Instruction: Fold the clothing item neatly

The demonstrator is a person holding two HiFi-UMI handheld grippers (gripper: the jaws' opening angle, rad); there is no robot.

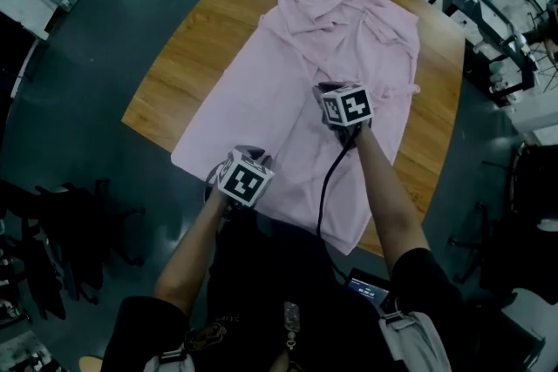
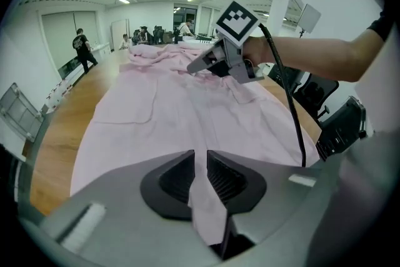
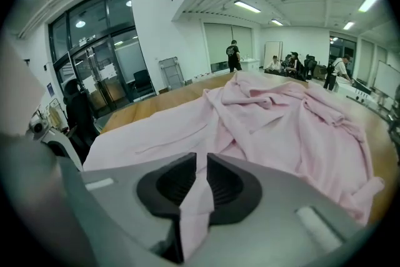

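A pale pink shirt (image 1: 305, 100) lies spread on the wooden table (image 1: 192, 57), with its collar end bunched at the far side. My left gripper (image 1: 248, 155) is at the shirt's near hem. In the left gripper view its jaws (image 2: 200, 162) stand a narrow slit apart, with a strip of pink cloth (image 2: 209, 209) lying in the gap. My right gripper (image 1: 329, 90) is over the shirt's middle. In the right gripper view its jaws (image 3: 201, 166) are likewise slightly parted around a fold of the shirt (image 3: 194, 209). The left gripper view also shows the right gripper (image 2: 192, 69) low over the cloth.
The table's near edge (image 1: 157, 135) runs diagonally beside my left arm. Dark chairs (image 1: 52, 222) stand on the floor at the left and equipment racks (image 1: 488, 22) at the right. A black cable (image 1: 324, 187) trails from the right gripper. People stand far off in the room (image 3: 232, 54).
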